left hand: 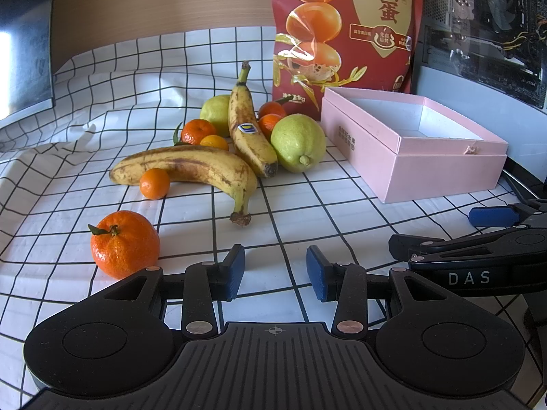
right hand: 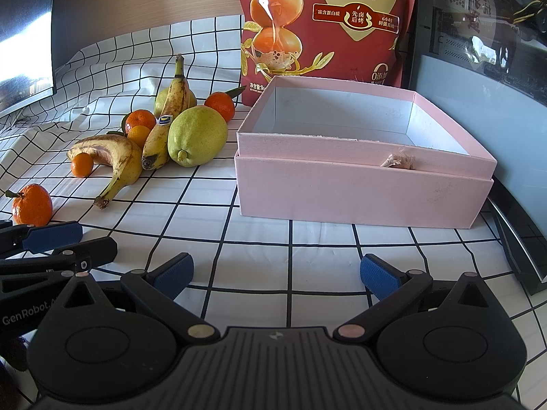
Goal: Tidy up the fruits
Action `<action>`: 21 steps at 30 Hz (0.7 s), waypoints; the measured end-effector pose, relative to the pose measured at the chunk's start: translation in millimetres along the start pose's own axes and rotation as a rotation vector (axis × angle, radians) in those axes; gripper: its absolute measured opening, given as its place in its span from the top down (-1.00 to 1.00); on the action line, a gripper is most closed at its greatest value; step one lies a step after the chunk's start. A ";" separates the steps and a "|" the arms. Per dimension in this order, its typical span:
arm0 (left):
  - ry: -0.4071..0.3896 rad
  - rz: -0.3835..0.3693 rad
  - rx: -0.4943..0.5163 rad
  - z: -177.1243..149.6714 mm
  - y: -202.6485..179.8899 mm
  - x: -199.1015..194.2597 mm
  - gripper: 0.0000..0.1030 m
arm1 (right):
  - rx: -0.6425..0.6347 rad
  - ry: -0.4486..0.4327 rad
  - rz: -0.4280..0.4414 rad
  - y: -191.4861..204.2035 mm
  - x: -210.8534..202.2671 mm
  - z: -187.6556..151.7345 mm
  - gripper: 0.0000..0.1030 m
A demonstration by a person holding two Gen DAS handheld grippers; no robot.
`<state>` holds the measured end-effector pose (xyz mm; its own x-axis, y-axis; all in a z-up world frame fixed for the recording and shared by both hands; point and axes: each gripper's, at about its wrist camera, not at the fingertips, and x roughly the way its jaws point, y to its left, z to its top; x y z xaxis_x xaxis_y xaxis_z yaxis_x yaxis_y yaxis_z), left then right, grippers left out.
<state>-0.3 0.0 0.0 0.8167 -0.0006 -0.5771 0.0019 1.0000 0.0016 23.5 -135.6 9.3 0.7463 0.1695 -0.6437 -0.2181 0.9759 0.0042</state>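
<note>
- Left gripper [left hand: 275,271] hovered low over the checked cloth [left hand: 342,225], jaws spread, nothing between them.
- Right gripper [right hand: 277,275] sat low in front of the pink box [right hand: 362,188], jaws spread wider, also holding nothing.
- Fruit pile lay on the cloth left of the box; box stood open and looked empty, so judged no fruit sorted yet.
- Lone mandarin [left hand: 124,243] lay just ahead-left of the left gripper, apart from the pile, leafy stem facing the camera.
- Front banana [left hand: 191,171] lay flat, long axis roughly left-right across the left view, curving so its stem end pointed toward the camera.
- Stickered banana [left hand: 251,126] leaned up over the pile, long axis running away from the camera, stem pointing up and back, blossom end down toward the front.
- Green pear-like fruit [left hand: 298,141] sat between the bananas and the box, nub end toward the camera.
- Small orange fruit [left hand: 154,183] touched the front banana's near side.
- Risk: pulling a banana first would likely shift the pile; round mandarins behind it could roll.
- Risk: the lone mandarin is round and could roll or slip out of an off-centre pinch.
- Risk: both grippers were close together; reaching across could make them collide.
- Risk: wrinkled cloth could drag with a low approach.
</note>
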 end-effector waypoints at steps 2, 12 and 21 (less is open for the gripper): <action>0.000 0.000 0.000 0.0 0.1 0.0 0.14 | 0.000 0.000 0.000 0.1 0.0 -0.1 -1.00; -0.007 0.023 -0.012 -2.8 -0.1 -5.5 0.12 | -0.023 0.088 0.038 -4.7 6.2 13.4 -1.00; 0.017 -0.030 -0.098 29.3 47.5 -55.1 0.14 | -0.009 0.154 0.009 -2.4 7.4 20.1 -1.00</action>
<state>-28.2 47.4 55.8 0.8070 -0.0318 -0.5898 -0.0309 0.9949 -0.0959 42.2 -133.9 19.9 0.6388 0.1550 -0.7536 -0.2306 0.9730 0.0046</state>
